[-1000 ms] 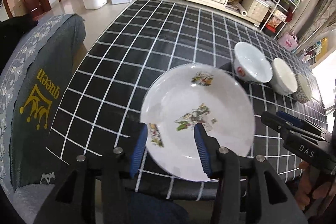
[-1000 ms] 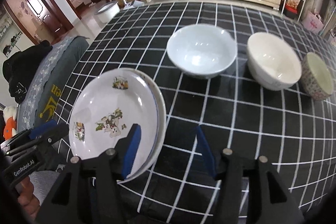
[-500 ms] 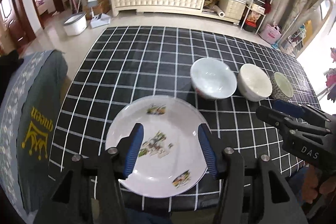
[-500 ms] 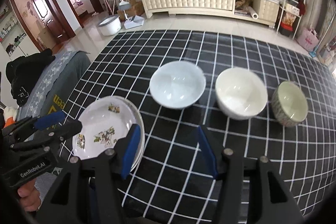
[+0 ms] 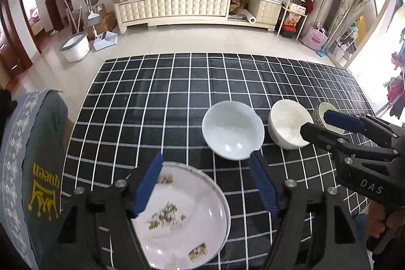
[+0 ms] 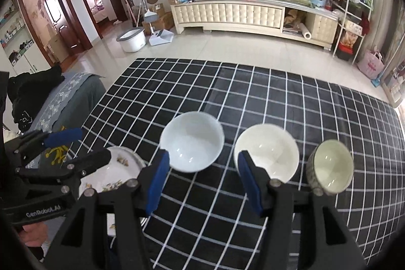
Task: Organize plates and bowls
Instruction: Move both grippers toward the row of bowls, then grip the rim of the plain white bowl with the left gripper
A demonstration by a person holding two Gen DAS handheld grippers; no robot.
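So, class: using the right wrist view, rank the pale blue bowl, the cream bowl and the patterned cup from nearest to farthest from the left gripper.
1. Pale blue bowl, closest to the left gripper, mid-table.
2. Cream bowl, further right.
3. Patterned cup, far right.

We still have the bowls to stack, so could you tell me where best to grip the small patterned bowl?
Grip the patterned bowl by its rim, one finger inside and one outside, coming from above on its near side: it sits upright and open, with the cream bowl close beside it.

Plate (image 5: pixel 182 214) partly behind claw
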